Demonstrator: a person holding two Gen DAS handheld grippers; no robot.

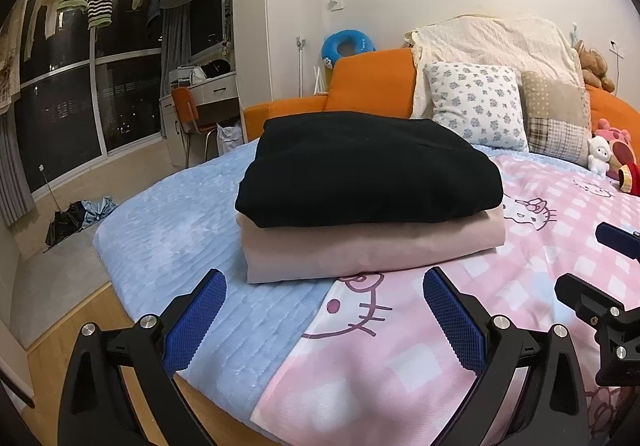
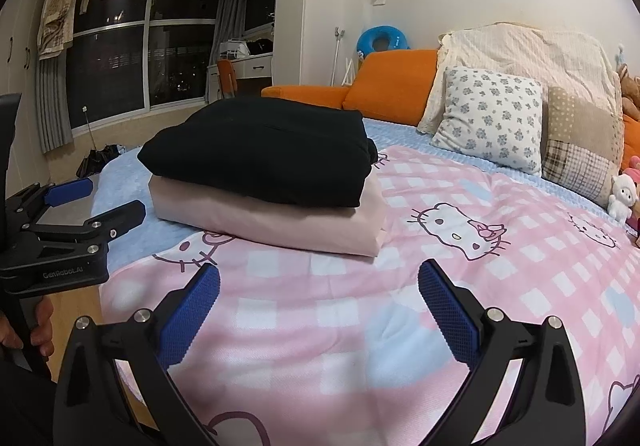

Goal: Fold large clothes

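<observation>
A folded black garment (image 1: 368, 170) lies on top of a folded pale pink garment (image 1: 360, 250) on the bed; the stack also shows in the right wrist view, black (image 2: 260, 150) over pink (image 2: 272, 222). My left gripper (image 1: 325, 298) is open and empty, just in front of the stack, above the bed's near edge. My right gripper (image 2: 319, 292) is open and empty, over the pink checked blanket (image 2: 420, 326), in front of the stack and to its right. The left gripper also shows at the left edge of the right wrist view (image 2: 96, 198).
A light blue cover (image 1: 168, 230) lies under the pink blanket. Pillows (image 1: 480, 106), soft toys (image 1: 600, 158) and an orange headboard (image 1: 372, 86) are at the back. Wood floor (image 1: 60, 358), an umbrella (image 1: 72, 222) and a window (image 1: 80, 114) with hanging clothes are on the left.
</observation>
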